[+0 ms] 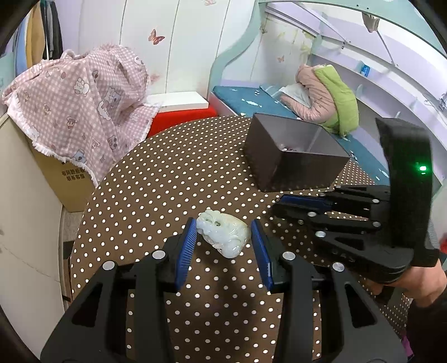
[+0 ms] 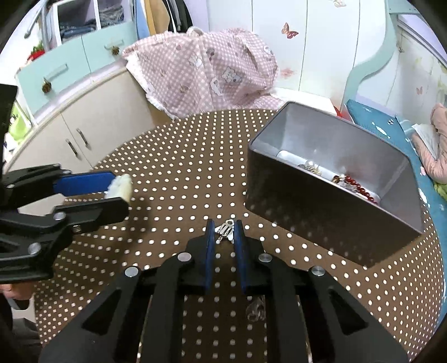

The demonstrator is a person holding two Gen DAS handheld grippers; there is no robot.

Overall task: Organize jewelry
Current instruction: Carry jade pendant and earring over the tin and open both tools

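Brown, white-dotted round surface (image 2: 173,156) carries an open dark metal box (image 2: 315,212) already holding beads. Left tool (image 1: 222,237) stands apart around a pale green carved jade pendant (image 1: 223,234); right tool (image 2: 225,231) pinches a small silver clip earring (image 2: 225,227). Pickup seems under way; next, each piece likely needs lifting over the box rim.

A home bedroom — butterfly-stickered wardrobe (image 1: 167,42), bed (image 1: 251,100), hanging clothes (image 2: 173,14).
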